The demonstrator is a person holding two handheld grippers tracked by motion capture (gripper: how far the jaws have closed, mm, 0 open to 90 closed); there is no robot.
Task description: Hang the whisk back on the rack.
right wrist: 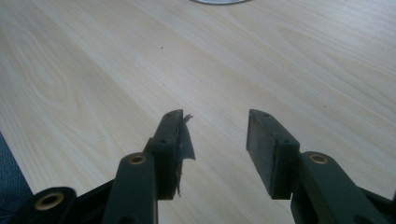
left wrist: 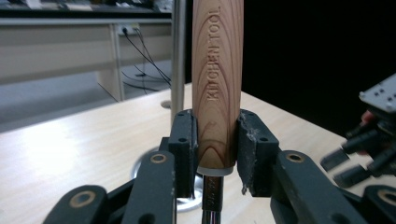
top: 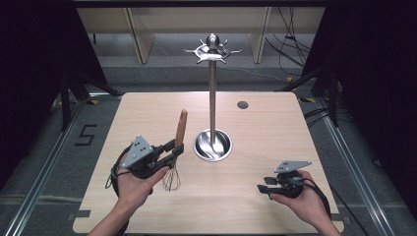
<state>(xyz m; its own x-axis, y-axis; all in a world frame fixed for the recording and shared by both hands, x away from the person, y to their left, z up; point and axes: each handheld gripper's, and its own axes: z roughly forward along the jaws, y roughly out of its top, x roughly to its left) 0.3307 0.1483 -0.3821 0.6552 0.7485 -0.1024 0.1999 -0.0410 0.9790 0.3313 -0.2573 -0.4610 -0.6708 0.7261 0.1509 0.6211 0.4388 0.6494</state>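
The left tongs (top: 178, 149) are clamping a whisk (top: 177, 147) by the lower end of its wooden handle, just above the metal collar, as the left gripper view is showing with both pads pressed against the wood. The whisk is standing nearly upright over the near-left part of the desk (top: 265, 147), handle tip pointing up and slightly far, wire loops hanging close above the wood; whether the wires are touching the surface is hard to tell. The right tongs (top: 263, 187) are resting low at the near right, spread apart and gripping nothing, their pads (right wrist: 271, 149) pointing across bare desk.

The work in hand looks like hanging the whisk on the utensil stand (top: 212, 98), whose round steel base is sitting at the centre of the desk, just right of the whisk, with the pole rising to a crown of hooks (top: 212, 50) at the top. By my judgement the carrying step is under way: the whisk is lifted and gripped but not yet hung. The next move is calling for raising it well up to hook height and bringing the handle's end to a hook.

The desk is pale wood grain with a small dark grommet (top: 242, 104) at the far right. Beyond it are lying a grey floor, light shelving, loose cables and black curtains at both sides.
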